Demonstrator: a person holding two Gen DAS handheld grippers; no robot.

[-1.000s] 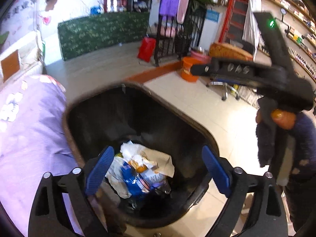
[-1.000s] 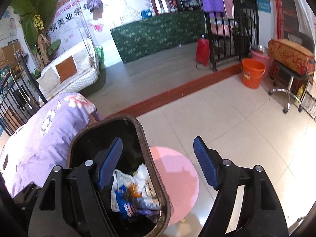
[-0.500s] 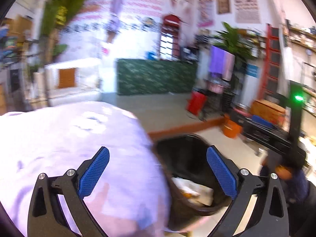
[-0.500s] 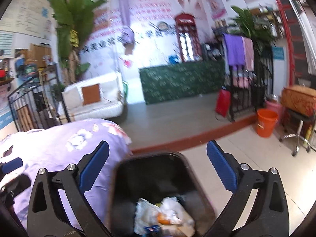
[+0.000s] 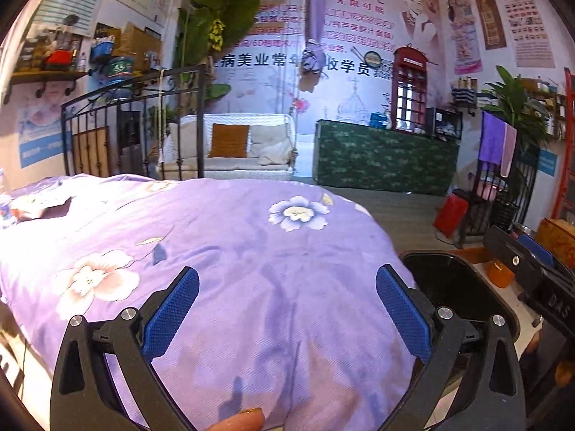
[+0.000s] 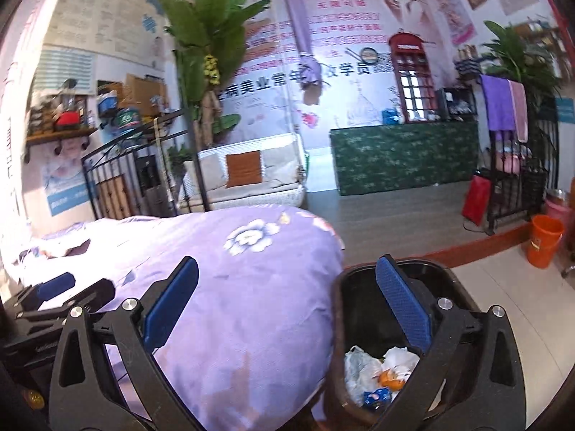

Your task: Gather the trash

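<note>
A black trash bin (image 6: pixel 359 323) stands beside a bed with a purple flowered cover (image 6: pixel 251 287). White wrappers, an orange scrap and a blue packet (image 6: pixel 377 373) lie in its bottom. My right gripper (image 6: pixel 287 309) hangs open over the bed's edge and the bin's near rim, holding nothing. My left gripper (image 5: pixel 287 312) is open above the purple cover (image 5: pixel 233 251), nothing between its fingers; the bin (image 5: pixel 460 287) shows to its right. At the far left of the bed lies a pale crumpled thing (image 5: pixel 32 206), too small to identify.
A white wicker sofa (image 5: pixel 230 147) and a black iron bed frame (image 5: pixel 136 122) stand beyond the bed. A green-covered counter (image 6: pixel 402 154), a red bag (image 6: pixel 476 199), a black rack (image 6: pixel 521 179) and an orange bucket (image 6: pixel 544 239) line the right side. A fingertip (image 5: pixel 237 420) shows low.
Both grippers rose and tilted up from over the bin toward the bed. The left one swung left, so the purple cover now fills its view and the bin sits at its right.
</note>
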